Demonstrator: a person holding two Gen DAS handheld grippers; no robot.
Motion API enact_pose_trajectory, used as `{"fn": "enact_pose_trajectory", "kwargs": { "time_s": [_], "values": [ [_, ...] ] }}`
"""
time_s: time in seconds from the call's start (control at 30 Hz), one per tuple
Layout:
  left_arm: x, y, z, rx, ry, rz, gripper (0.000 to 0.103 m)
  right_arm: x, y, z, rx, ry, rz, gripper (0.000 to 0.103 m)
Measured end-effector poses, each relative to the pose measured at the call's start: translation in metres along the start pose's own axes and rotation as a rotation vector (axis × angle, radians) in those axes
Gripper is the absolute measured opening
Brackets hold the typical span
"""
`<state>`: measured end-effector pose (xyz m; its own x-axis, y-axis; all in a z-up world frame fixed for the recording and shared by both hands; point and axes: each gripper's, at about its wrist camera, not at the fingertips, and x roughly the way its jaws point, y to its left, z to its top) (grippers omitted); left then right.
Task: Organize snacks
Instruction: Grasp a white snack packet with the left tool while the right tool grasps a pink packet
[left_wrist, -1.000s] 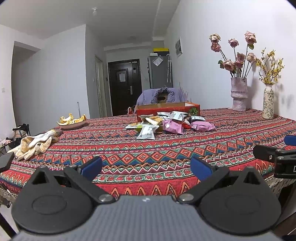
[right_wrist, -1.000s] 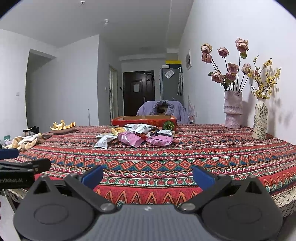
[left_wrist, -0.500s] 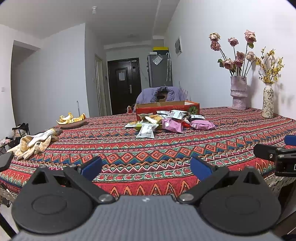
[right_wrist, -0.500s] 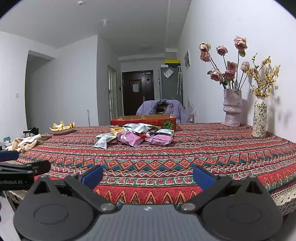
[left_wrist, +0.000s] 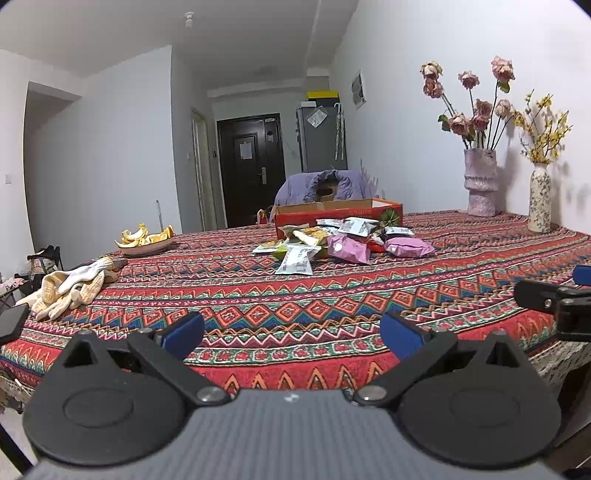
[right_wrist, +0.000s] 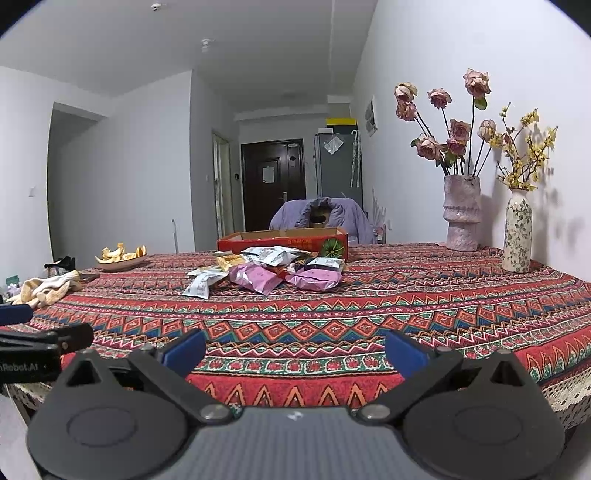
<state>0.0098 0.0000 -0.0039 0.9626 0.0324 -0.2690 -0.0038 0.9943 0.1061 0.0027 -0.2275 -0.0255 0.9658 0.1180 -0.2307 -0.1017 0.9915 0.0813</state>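
Observation:
A heap of snack packets (left_wrist: 343, 242) (right_wrist: 266, 267) lies mid-table on a patterned cloth: two pink bags (right_wrist: 255, 277), several silver and yellow ones. Right behind the heap stands a shallow red cardboard box (left_wrist: 338, 214) (right_wrist: 282, 242), its inside hidden from here. My left gripper (left_wrist: 291, 332) hovers open over the table's near edge, far short of the snacks, with nothing between its fingers. My right gripper (right_wrist: 295, 349) is also open and empty at the near edge; its fingertip shows at the right of the left wrist view.
A plate of peel scraps (left_wrist: 146, 240) and a pile of cloth gloves (left_wrist: 70, 286) lie at the left. Two vases with flowers (right_wrist: 461, 212) (right_wrist: 517, 232) stand by the right wall. A chair draped with a purple jacket (right_wrist: 319, 216) sits behind the table.
Both views have shifted very slightly; the snacks and box sit a touch lower and closer in frame. Both grippers stay open and nothing on the table has moved.

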Motion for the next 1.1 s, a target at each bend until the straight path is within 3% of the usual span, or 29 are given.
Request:
{"fn": "enact_pose_trajectory", "kwargs": {
  "time_s": [0.3,0.53,1.0,1.1],
  "values": [
    [0.034,0.006,0.013,-0.010,0.058,0.026,0.103,0.029,-0.010,0.004,0.015,0.031,0.003,0.103],
    [0.071,0.004,0.034,-0.015,0.136,-0.005,0.103,0.063,-0.018,0.023,0.022,0.067,0.019,0.103],
    [0.157,0.013,0.077,-0.029,0.196,-0.033,0.103,0.154,-0.039,0.074,0.110,0.145,0.131,0.103],
    [0.176,0.014,0.082,-0.023,0.213,-0.049,0.103,0.172,-0.040,0.081,0.115,0.126,0.152,0.103]
  ]
}}
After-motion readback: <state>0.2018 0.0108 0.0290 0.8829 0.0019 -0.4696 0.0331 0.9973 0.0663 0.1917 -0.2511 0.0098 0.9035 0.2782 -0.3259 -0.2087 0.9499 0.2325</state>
